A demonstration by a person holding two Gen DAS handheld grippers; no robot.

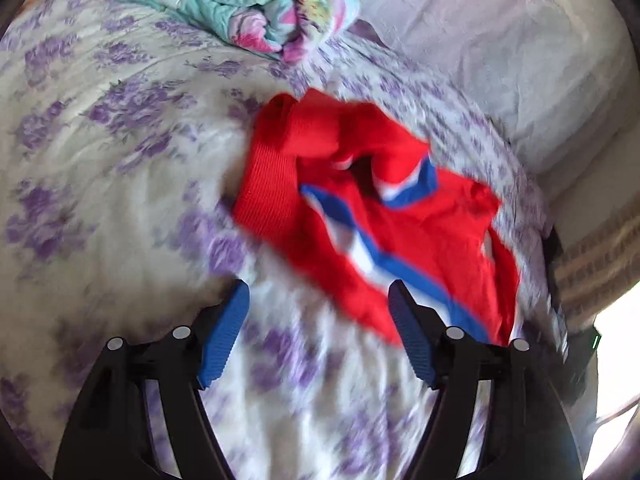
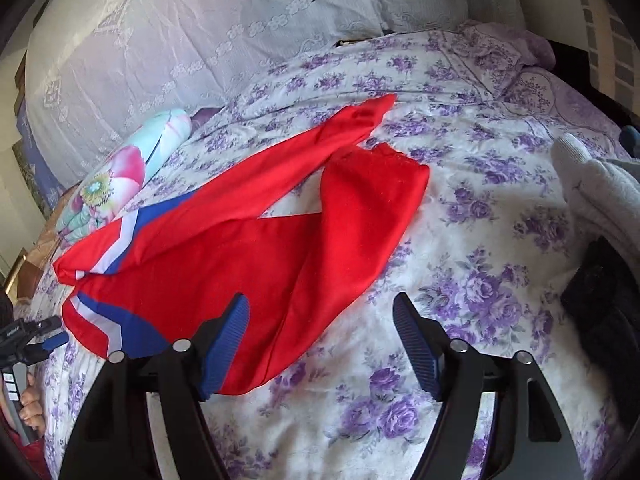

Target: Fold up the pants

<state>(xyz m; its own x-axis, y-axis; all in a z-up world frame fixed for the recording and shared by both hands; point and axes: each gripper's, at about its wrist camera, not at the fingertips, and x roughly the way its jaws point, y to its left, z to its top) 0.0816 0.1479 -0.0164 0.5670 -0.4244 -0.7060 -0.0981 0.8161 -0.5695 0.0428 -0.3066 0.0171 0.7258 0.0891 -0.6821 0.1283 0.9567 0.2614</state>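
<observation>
The pants are bright red, crossed near the waist by a diagonal blue and white stripe. The bed wears a white cover printed with purple roses. A folded blanket shows turquoise with pink and yellow flowers. The pillow is pale lilac-white with embossed lace motifs. Each tool, left tool and right tool, has a black frame and ribbed blue pads.

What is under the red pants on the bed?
The red pants lie directly on the purple-flowered bedspread, which shows all around them. Whatever the fabric covers beneath cannot be seen.
</observation>
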